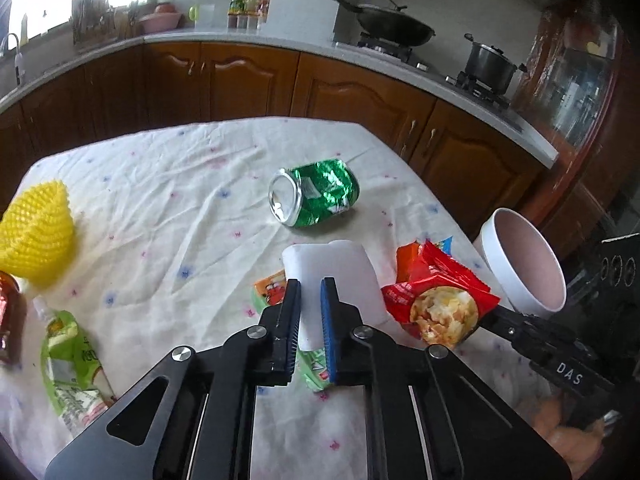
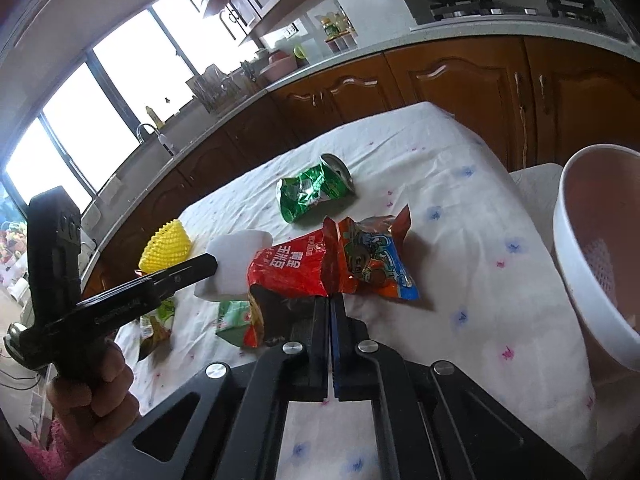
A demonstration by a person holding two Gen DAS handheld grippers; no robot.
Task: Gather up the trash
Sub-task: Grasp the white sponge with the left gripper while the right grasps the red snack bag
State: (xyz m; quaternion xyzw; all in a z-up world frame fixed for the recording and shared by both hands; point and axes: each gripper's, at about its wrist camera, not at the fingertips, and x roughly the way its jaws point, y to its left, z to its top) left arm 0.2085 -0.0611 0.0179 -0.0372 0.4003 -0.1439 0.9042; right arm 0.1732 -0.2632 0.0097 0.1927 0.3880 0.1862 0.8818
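Observation:
My left gripper (image 1: 311, 284) is shut on a white foam piece (image 1: 332, 276), held just above the table; it also shows in the right wrist view (image 2: 234, 264). My right gripper (image 2: 330, 300) is shut on a red snack wrapper (image 2: 296, 272), which shows in the left wrist view (image 1: 436, 304) too. A crushed green can (image 1: 316, 192) lies on its side mid-table. An orange and blue wrapper (image 2: 376, 264) lies beside the red one. A white bin (image 1: 524, 260) with a pink inside stands at the table's right edge (image 2: 596, 256).
A yellow foam net (image 1: 38, 232), a green drink pouch (image 1: 72, 368), a small green wrapper (image 2: 234, 318) and a red-brown bottle (image 1: 8, 320) lie on the white floral tablecloth (image 1: 180, 200). Wooden kitchen cabinets (image 1: 248, 80) and a stove with a wok (image 1: 396, 28) stand behind.

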